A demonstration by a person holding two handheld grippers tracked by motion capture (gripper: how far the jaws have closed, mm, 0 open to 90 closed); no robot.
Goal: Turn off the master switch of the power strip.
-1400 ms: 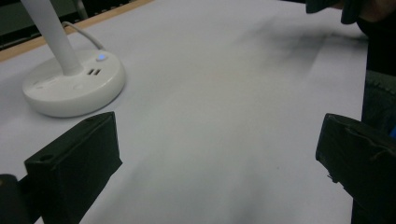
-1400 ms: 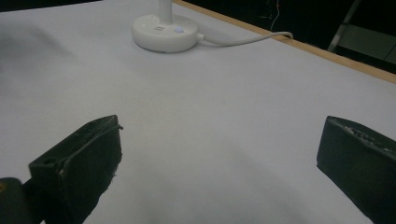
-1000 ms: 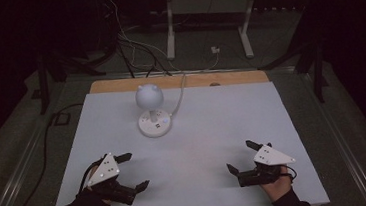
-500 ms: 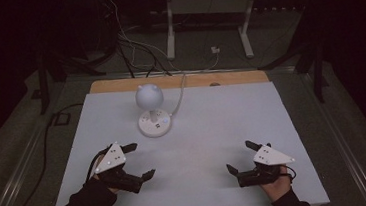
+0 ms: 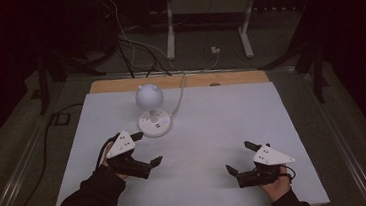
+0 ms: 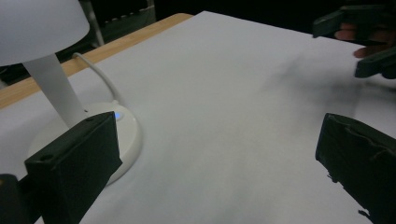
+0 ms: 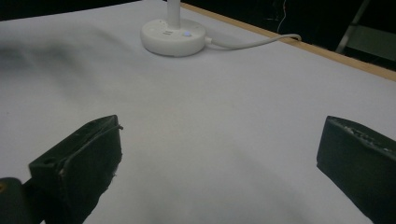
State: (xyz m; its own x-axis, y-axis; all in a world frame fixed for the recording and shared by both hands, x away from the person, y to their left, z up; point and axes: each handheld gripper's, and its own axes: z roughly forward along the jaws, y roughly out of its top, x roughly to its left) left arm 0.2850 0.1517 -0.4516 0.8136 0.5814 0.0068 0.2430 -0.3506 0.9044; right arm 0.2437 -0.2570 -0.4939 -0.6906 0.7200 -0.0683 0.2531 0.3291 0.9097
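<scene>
Item: white lamp (image 5: 150, 102), round base with a lit blue dot, cord (image 5: 180, 89) trailing to 12 o'clock; stands on the white desk (image 5: 223, 124) toward 11 o'clock of centre.
Left tool (image 5: 145, 149): jaws apart, empty, near the lamp base at its 7 o'clock, not touching.
Right tool (image 5: 238, 158): jaws apart, empty, at 5 o'clock, well apart from the lamp.
Progress: judged early; lamp untouched, approach and contact left.

A white rectangular tabletop (image 5: 233, 128) is seen lit from above, edged at its far side by a light wooden strip (image 5: 229, 77). Beyond the strip, a dark floor is crossed by tangled black and white cables (image 5: 130, 42). A grey metal stand (image 5: 208, 10) is planted behind them, in gloom.
</scene>
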